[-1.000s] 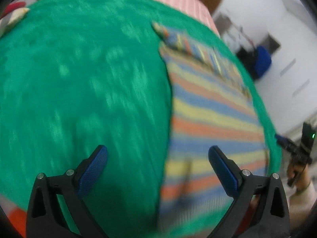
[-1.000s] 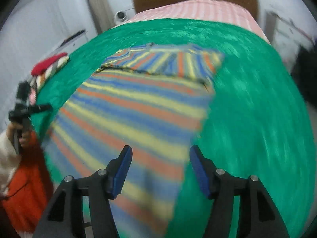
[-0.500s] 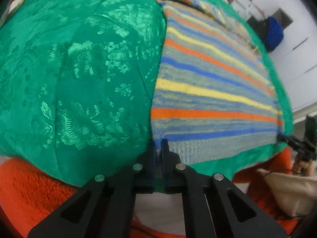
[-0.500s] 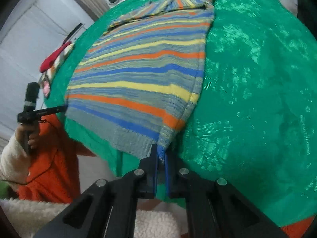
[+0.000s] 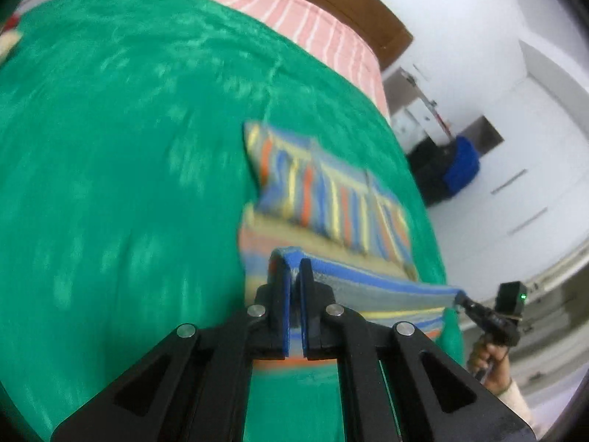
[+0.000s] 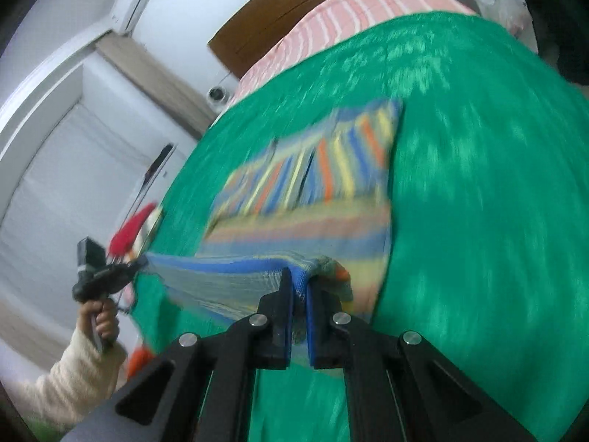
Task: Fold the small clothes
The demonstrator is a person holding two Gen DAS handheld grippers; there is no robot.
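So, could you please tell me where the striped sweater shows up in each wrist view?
Left wrist: striped sweater right of centre, its hem pinched in the left gripper.
Right wrist: striped sweater at centre, hem pinched in the right gripper.
Shared landmark: wooden headboard.

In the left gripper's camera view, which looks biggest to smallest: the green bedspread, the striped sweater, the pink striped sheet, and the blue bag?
1. green bedspread
2. striped sweater
3. pink striped sheet; sweater is nearer, so unsure
4. blue bag, far away
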